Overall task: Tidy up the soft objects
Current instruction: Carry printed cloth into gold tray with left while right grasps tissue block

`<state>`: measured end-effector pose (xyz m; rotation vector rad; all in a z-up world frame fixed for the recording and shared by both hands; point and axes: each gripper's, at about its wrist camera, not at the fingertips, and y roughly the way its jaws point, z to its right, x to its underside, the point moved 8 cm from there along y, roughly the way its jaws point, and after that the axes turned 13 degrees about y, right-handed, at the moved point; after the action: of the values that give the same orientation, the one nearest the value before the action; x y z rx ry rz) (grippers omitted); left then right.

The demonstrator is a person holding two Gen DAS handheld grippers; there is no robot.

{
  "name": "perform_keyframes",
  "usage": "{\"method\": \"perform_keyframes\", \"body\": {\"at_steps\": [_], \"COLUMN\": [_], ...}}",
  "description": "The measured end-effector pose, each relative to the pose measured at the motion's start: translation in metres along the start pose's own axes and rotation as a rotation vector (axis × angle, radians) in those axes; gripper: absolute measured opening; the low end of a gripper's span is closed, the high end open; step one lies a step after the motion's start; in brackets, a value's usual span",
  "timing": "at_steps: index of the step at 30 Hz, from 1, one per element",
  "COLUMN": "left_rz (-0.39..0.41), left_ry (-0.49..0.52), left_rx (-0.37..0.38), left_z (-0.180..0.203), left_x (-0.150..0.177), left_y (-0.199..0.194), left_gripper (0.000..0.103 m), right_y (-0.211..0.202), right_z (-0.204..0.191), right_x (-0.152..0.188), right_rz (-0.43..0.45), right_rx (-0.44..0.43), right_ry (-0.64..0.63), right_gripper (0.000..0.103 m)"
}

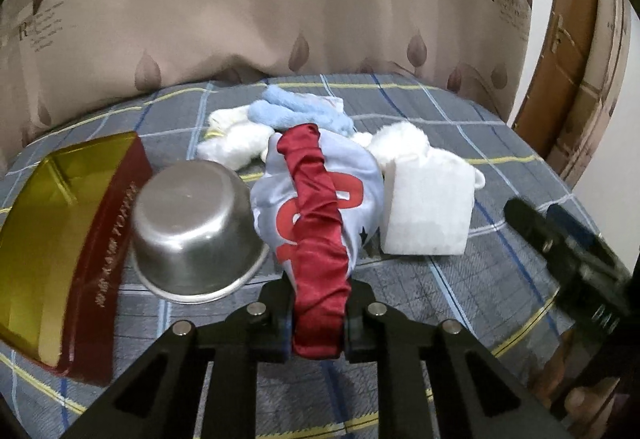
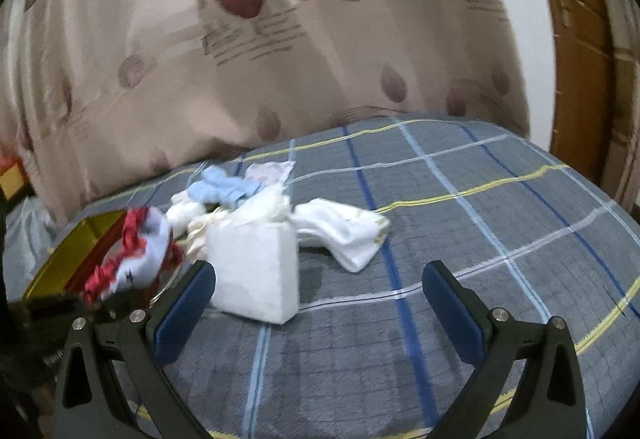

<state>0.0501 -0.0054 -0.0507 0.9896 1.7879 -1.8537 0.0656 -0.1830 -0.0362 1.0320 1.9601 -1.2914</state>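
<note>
My left gripper point(image 1: 318, 315) is shut on a red and pale-blue satin cap point(image 1: 316, 207), gripping its red gathered band and holding it above the bed; the cap also shows in the right wrist view point(image 2: 140, 251). Behind it lie a light-blue fluffy cloth point(image 1: 296, 111), white fluffy cloths point(image 1: 236, 143) and a white foam block point(image 1: 426, 207). My right gripper point(image 2: 320, 303) is open and empty, over the bed in front of the white block point(image 2: 256, 271). White folded socks point(image 2: 344, 235) lie right of the block.
An upturned steel bowl point(image 1: 196, 227) and a red box with gold lining point(image 1: 60, 239) stand at the left. The bed has a grey plaid cover point(image 2: 480, 239). A patterned curtain point(image 1: 280, 19) hangs behind, a wooden door point(image 1: 560, 59) at right.
</note>
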Motion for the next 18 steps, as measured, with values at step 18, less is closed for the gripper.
{"method": "perform_keyframes", "body": {"at_steps": [18], "left_rz": [0.035], "left_ry": [-0.088], "left_rx": [-0.095], "left_z": [-0.064], "left_x": [-0.016], "left_y": [-0.049], "left_gripper": [0.017], "right_y": [0.062], "right_z": [-0.021], "right_x": [0.012], "right_rz": [-0.223], "right_rx": [0.013], "right_ry": [0.011], "right_gripper": [0.102]}}
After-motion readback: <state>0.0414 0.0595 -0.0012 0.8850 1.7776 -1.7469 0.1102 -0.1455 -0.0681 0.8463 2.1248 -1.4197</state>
